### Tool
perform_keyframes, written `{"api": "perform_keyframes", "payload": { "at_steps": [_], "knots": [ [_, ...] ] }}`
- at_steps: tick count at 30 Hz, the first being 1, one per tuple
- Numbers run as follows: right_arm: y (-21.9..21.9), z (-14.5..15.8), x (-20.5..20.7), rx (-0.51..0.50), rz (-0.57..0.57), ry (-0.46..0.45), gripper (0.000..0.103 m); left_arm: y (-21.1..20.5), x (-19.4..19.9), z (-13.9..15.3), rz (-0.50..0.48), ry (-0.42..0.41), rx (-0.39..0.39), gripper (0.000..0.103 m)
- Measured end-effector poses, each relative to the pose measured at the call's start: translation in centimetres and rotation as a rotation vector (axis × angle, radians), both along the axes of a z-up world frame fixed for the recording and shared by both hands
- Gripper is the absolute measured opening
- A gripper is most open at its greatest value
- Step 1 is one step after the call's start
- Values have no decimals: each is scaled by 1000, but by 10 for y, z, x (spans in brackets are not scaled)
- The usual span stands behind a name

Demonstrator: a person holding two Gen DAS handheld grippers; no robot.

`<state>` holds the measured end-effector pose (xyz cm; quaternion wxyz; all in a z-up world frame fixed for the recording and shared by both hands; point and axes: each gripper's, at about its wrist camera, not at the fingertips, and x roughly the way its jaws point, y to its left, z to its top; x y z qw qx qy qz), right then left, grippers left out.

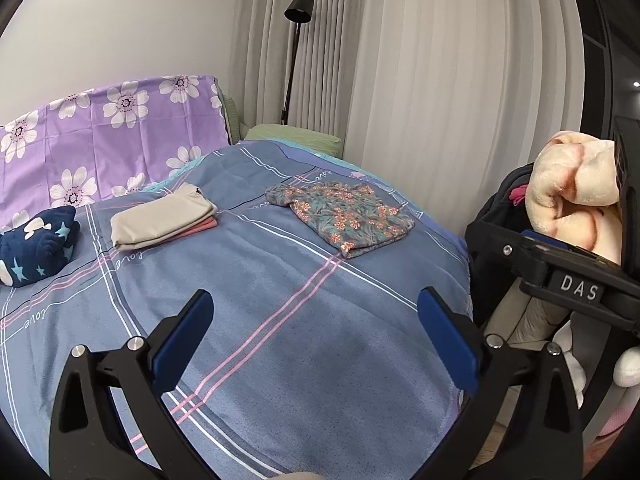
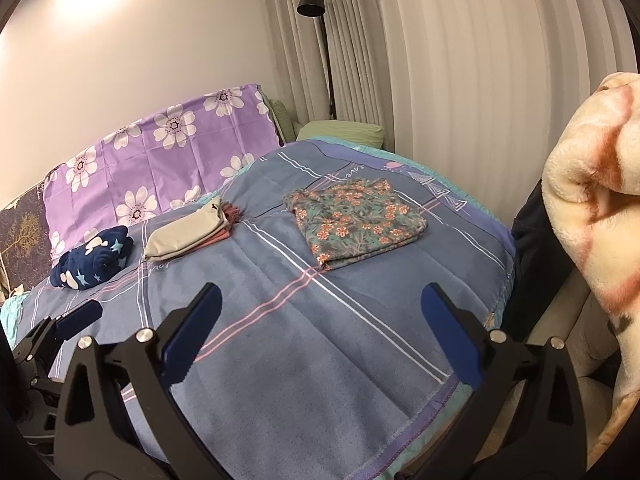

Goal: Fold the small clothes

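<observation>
Presently, the left gripper (image 1: 314, 314) has its jaws wide apart, holding nothing, above the blue plaid bedspread (image 1: 280, 312). The right gripper (image 2: 320, 308) likewise stands wide and empty over the same cover. Beyond lies a floral garment (image 1: 340, 212), folded flat into a rough rectangle. To its left sits a beige folded stack (image 1: 160, 218) on pink cloth, then a bundled navy star-print piece (image 1: 36, 246). A cream blanket (image 2: 592, 200) hangs at right.
</observation>
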<state>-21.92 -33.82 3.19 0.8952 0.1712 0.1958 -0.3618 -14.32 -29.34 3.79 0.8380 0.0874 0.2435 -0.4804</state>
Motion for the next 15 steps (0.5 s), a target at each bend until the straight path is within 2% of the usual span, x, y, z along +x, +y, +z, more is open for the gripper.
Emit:
{"api": "perform_keyframes", "payload": {
  "at_steps": [15],
  "knots": [
    [-5, 0, -1, 1, 2, -8, 101, -4, 1, -2, 12, -16, 12, 102]
  ]
}}
